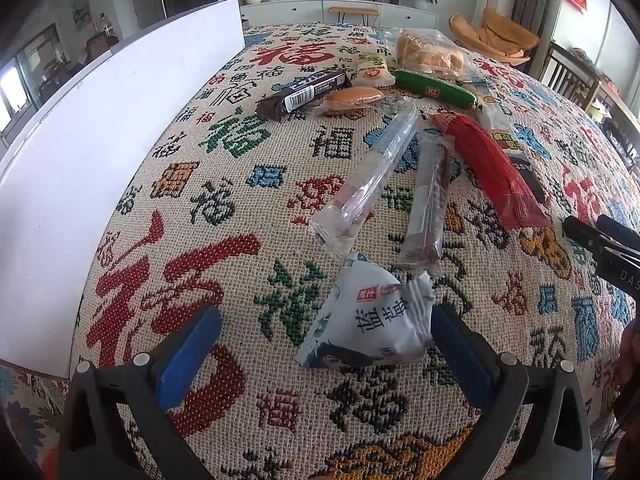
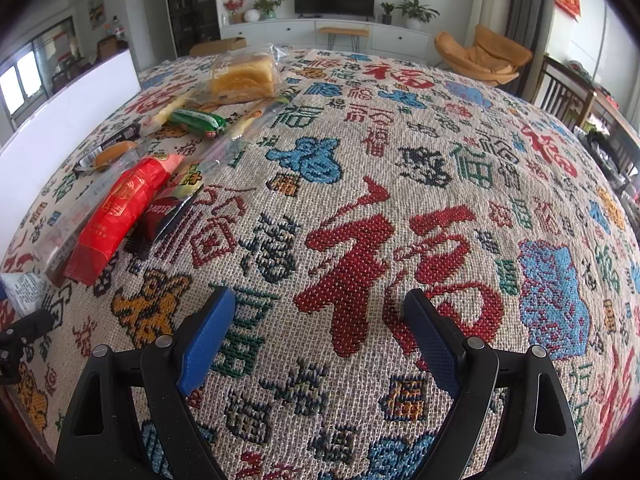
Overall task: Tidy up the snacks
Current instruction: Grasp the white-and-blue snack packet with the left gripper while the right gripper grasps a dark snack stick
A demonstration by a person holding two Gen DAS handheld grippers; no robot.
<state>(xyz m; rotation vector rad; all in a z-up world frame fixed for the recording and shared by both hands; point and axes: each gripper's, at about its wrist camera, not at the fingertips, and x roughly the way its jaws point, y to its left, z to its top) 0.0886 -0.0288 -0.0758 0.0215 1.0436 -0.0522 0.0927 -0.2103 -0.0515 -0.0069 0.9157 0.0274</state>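
The left gripper (image 1: 326,344) hangs low over the surface (image 1: 240,420), which is covered with a woven cloth full of red, green and blue characters, and its blue-padded fingers (image 1: 188,356) stand wide apart. Between them, toward the right finger, lies a small white-and-blue pillow-shaped snack packet with dark printed characters (image 1: 368,320), puffed with air and crimped at both ends. It looks light and soft: the film will likely crinkle and slide, and a hard squeeze could crush what is inside, so a gentle close across the plump middle seems safer than pinching a thin crimped end.

Just beyond it lie a long clear plastic-wrapped stick (image 1: 368,176) and a narrow brown bar in a clear wrapper (image 1: 428,196), nearly parallel, with a long red plastic-wrapped sausage (image 1: 492,168) to their right. These look stiffer and suit a grip across the narrow width near mid-length. Farther back are a dark brown wrapped chocolate bar (image 1: 304,92), a green wrapped sausage (image 1: 432,88) and a clear bag of sliced bread (image 2: 244,76), which is the softest of all.

The right gripper (image 2: 320,336) hovers over bare cloth well apart from the snacks, fingers spread with nothing between them.
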